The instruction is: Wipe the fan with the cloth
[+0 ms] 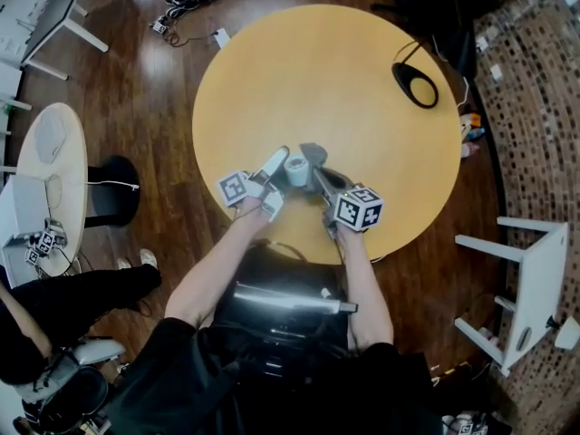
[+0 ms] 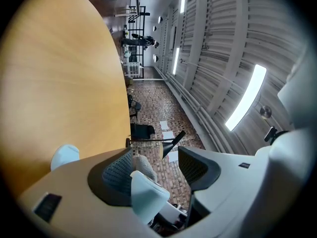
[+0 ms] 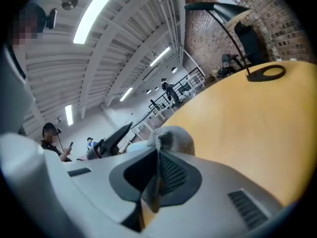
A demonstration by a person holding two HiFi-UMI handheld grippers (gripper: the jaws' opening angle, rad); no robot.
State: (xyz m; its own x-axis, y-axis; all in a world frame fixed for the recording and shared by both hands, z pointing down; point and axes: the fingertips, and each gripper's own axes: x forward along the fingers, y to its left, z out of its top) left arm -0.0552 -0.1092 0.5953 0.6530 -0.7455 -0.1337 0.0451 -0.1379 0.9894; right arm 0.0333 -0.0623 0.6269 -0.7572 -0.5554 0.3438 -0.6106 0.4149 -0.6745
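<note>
From above, the head view shows both grippers meeting over the round yellow surface (image 1: 344,80), near its 6 o'clock edge. The pale-blue fan (image 1: 296,165) sits between them, with the grey cloth (image 1: 314,153) bunched just beside it at its 1 o'clock. This view does not show how the jaws stand.

The left gripper (image 2: 154,155) view does. Its jaws stand partway apart with a pale-blue part of the fan lodged deep between them, against the pad at 9 o'clock. Farther out, a gap shows beside the pad at 3 o'clock. A tuft of cloth rests just past the fan.

In the right gripper (image 3: 158,152) view the jaws are pinched together on the cloth, which bulges past their tips at 12 o'clock and hides nearly all of the fan.

The black lamp (image 1: 414,84) stands at the surface's 2 o'clock. From above only its ring base reads, while the right gripper view adds its thin stem and shade.
</note>
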